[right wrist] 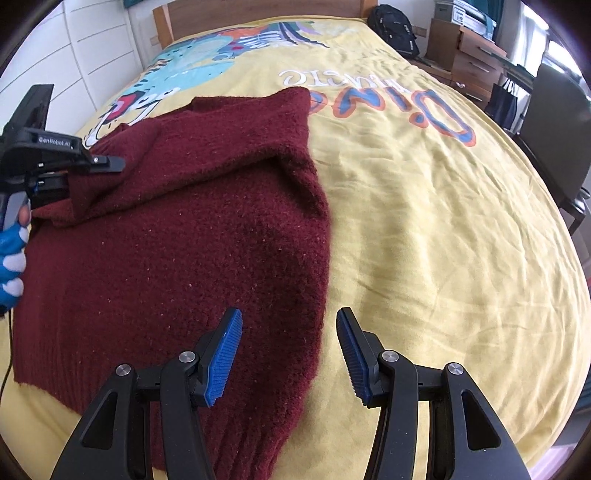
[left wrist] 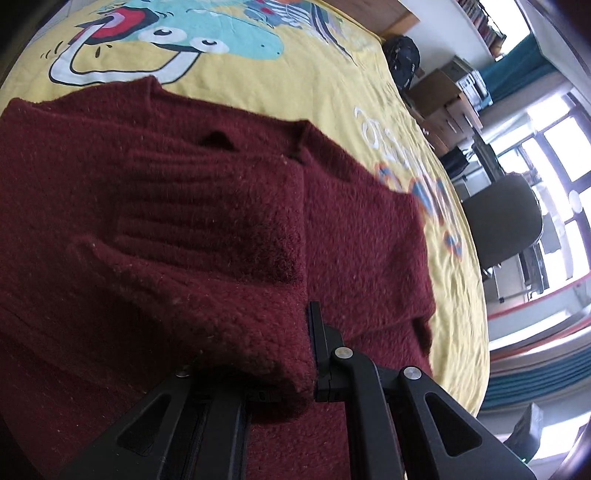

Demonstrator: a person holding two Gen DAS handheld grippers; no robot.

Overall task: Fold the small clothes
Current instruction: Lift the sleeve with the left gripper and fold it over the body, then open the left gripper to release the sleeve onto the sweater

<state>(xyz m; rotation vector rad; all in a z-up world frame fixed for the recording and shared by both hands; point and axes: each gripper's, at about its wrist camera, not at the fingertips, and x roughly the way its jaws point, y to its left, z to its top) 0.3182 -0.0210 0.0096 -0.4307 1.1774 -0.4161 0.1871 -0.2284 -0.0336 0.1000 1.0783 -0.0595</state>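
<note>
While left gripper (right wrist: pixel 92 168) jaws pinch sweater (right wrist: pixel 177 236) sleeve | right gripper (right wrist: pixel 290 354) jaws apart over hem edge

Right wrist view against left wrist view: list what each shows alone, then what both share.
Only the right wrist view shows the right gripper, its blue-padded fingers spread open above the sweater's right edge, plus the wooden headboard and the gloved hand holding the left gripper.

Only the left wrist view shows a close look at the sleeve bunched between the left gripper's fingers.

Both show the maroon sweater, the yellow dinosaur bedspread, the black backpack, the dark chair and the left gripper.
</note>
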